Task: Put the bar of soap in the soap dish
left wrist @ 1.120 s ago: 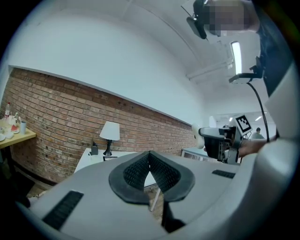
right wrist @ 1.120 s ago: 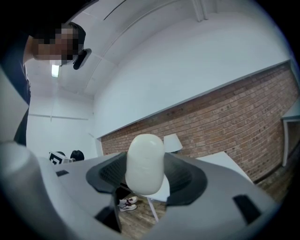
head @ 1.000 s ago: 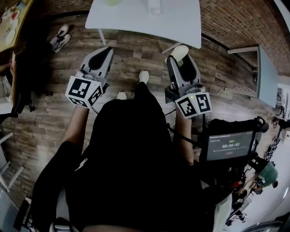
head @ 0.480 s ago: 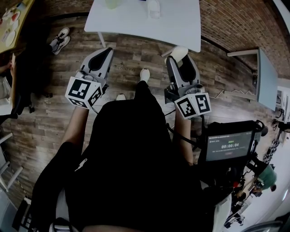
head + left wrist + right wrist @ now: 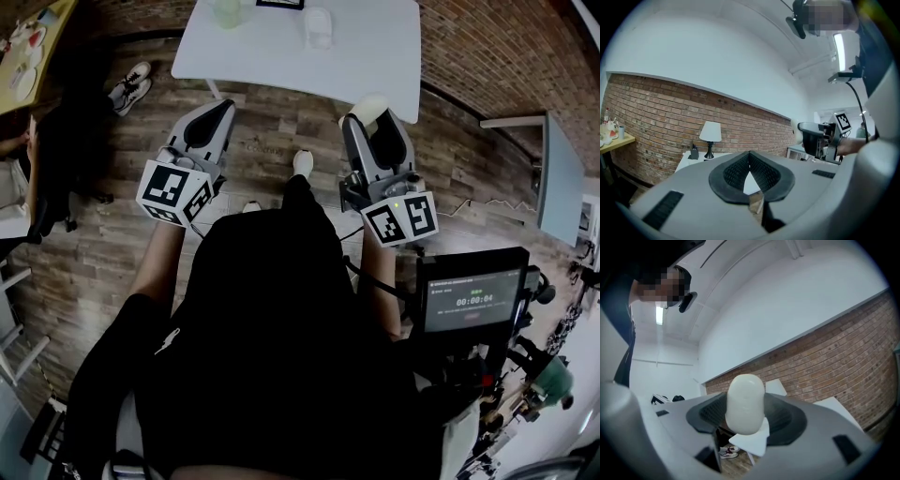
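- Dark wood-plank floor (image 5: 272, 141) underfoot.
- Red brick wall (image 5: 656, 112) along the room, white ceiling (image 5: 754, 28) above.
- White table (image 5: 375, 56) ahead.
- White-shaded lamp (image 5: 711, 133) on a side table (image 5: 686, 161) by the bricks.
- Strip light (image 5: 839, 47) glowing overhead.

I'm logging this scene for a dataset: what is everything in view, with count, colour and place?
soap: one, cream, between the right gripper's jaws
table: one, white, ahead
dish: one, white, on the table; likely a dish, too small to be sure
cup: one, pale green, table's far edge
lamp: one, white shade, by the brick wall
screen: one, dark, lower right of the head view
floor: brown wood, below
left gripper: one, grey, shut, empty
right gripper: one, grey, shut on the soap
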Demonstrator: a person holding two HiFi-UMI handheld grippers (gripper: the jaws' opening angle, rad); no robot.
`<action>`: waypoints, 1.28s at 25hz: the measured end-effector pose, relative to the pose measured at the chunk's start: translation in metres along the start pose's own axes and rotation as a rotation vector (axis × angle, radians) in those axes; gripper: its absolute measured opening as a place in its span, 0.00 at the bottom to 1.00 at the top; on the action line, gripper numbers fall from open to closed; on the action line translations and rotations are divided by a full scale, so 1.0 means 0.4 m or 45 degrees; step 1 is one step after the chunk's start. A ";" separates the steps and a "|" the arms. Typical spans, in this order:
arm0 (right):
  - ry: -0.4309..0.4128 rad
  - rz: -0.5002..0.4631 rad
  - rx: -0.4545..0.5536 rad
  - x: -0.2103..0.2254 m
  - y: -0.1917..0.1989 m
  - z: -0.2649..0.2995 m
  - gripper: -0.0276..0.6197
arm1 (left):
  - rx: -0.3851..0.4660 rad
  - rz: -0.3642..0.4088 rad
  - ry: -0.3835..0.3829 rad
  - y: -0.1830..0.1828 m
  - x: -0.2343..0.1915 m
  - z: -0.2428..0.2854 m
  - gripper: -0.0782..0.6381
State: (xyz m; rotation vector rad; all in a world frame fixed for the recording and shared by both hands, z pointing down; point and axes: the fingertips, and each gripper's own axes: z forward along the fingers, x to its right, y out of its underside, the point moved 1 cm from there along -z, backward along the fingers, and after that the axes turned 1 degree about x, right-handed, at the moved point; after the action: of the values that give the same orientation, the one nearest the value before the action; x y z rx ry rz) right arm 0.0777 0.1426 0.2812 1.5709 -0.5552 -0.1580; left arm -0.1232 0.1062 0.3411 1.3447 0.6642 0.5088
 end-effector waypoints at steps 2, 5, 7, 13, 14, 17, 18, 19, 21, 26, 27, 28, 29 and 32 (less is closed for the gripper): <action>-0.011 0.002 0.008 -0.004 -0.001 0.000 0.44 | 0.007 0.006 -0.006 -0.005 0.003 -0.004 0.12; -0.019 0.014 0.014 0.000 -0.005 0.002 0.43 | 0.007 0.010 -0.010 -0.012 0.009 -0.002 0.12; -0.019 0.030 0.008 0.063 -0.013 0.031 0.43 | -0.009 0.009 -0.009 -0.018 0.008 0.065 0.12; -0.020 0.065 -0.025 0.230 -0.024 0.102 0.44 | -0.044 0.009 -0.014 -0.035 0.006 0.246 0.12; -0.026 0.065 -0.028 0.223 -0.021 0.101 0.43 | -0.042 0.010 -0.017 -0.035 0.007 0.240 0.12; -0.049 0.059 -0.033 0.204 -0.015 0.094 0.43 | -0.039 0.011 -0.028 -0.029 0.013 0.219 0.12; -0.057 0.057 -0.035 0.208 -0.015 0.094 0.43 | -0.043 0.010 -0.032 -0.026 0.016 0.221 0.12; -0.065 0.059 -0.037 0.224 -0.016 0.100 0.44 | -0.050 0.009 -0.037 -0.024 0.019 0.235 0.12; -0.080 0.077 -0.050 0.295 -0.023 0.133 0.44 | -0.060 0.006 -0.049 -0.030 0.021 0.310 0.12; -0.130 0.108 -0.087 0.408 -0.035 0.208 0.44 | -0.080 0.002 -0.082 -0.049 0.020 0.443 0.12; -0.140 0.106 -0.087 0.404 -0.035 0.211 0.43 | -0.074 0.005 -0.089 -0.052 0.019 0.439 0.12; -0.151 0.103 -0.087 0.397 -0.034 0.212 0.43 | -0.070 0.006 -0.098 -0.053 0.019 0.431 0.12; -0.162 0.098 -0.087 0.389 -0.034 0.213 0.43 | -0.066 0.006 -0.106 -0.055 0.019 0.423 0.12; -0.199 0.090 -0.092 0.392 -0.034 0.226 0.44 | -0.067 0.001 -0.130 -0.053 0.018 0.426 0.12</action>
State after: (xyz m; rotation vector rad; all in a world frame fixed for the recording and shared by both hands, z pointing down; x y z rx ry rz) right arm 0.1786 -0.0075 0.2961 1.4741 -0.7186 -0.2461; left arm -0.0006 -0.0139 0.3350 1.3125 0.5629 0.4518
